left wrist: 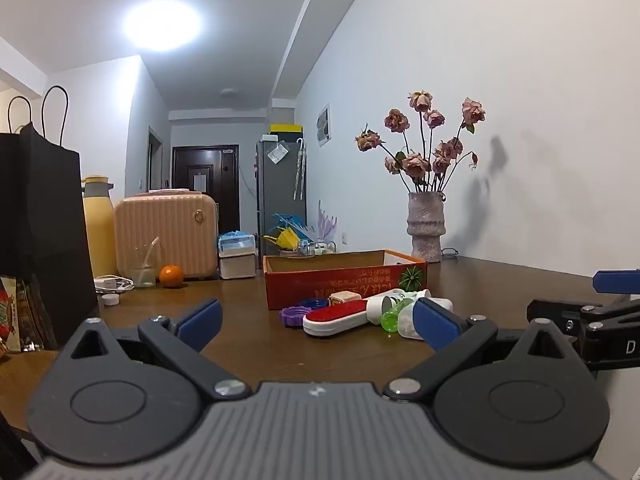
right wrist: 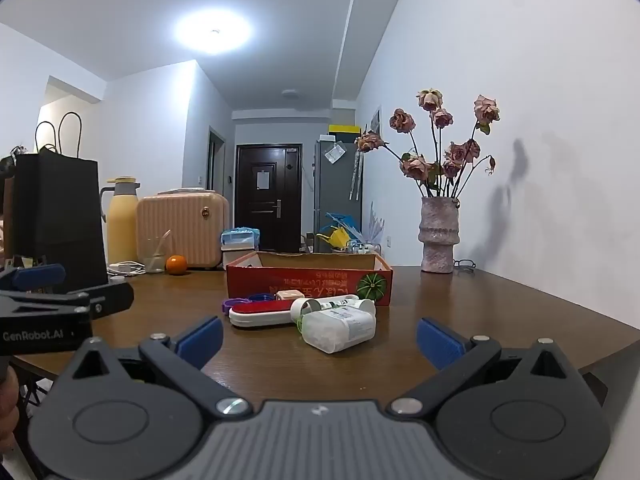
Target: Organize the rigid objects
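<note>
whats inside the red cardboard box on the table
The red cardboard box has its top open, but both cameras sit low, so only its bare brown inner walls show. Nothing rises above the rim. Its floor is hidden by the front wall, so low contents cannot be ruled out.

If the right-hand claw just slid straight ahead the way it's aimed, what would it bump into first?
Most likely the translucent white plastic container lying on its side on the brown wooden table. It sits closest, roughly centred between the open right gripper blue pads, ahead of the red cardboard box. Depth is uncertain.
</note>
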{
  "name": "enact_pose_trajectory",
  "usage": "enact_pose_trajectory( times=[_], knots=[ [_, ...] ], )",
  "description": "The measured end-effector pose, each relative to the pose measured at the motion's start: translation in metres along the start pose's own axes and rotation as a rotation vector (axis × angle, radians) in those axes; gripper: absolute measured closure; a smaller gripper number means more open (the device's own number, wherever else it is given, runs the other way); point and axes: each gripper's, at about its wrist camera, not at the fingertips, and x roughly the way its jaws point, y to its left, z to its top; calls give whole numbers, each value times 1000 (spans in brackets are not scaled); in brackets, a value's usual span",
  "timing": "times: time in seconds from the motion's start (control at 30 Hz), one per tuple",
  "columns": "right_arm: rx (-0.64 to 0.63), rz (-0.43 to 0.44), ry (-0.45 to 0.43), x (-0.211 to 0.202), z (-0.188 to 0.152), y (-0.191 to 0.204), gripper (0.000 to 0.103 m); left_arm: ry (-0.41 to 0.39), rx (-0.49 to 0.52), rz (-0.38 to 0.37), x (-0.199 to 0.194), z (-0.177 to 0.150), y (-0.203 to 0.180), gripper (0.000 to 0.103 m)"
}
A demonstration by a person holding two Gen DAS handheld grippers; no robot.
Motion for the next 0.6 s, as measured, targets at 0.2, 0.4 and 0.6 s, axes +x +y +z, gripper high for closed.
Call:
enact_pose_trajectory(
  times=[0.2,0.4,0.6],
  knots=[
    [-3,0,1,0,0,0,0,11,-15,5,1,1,0,0],
    [-3,4,1,0,-2,1,0,19,-27,4,5,0,4,0],
    [-6,3,2,-4,-4,0,0,18,-21,-4,2,0,3,0]
  ],
)
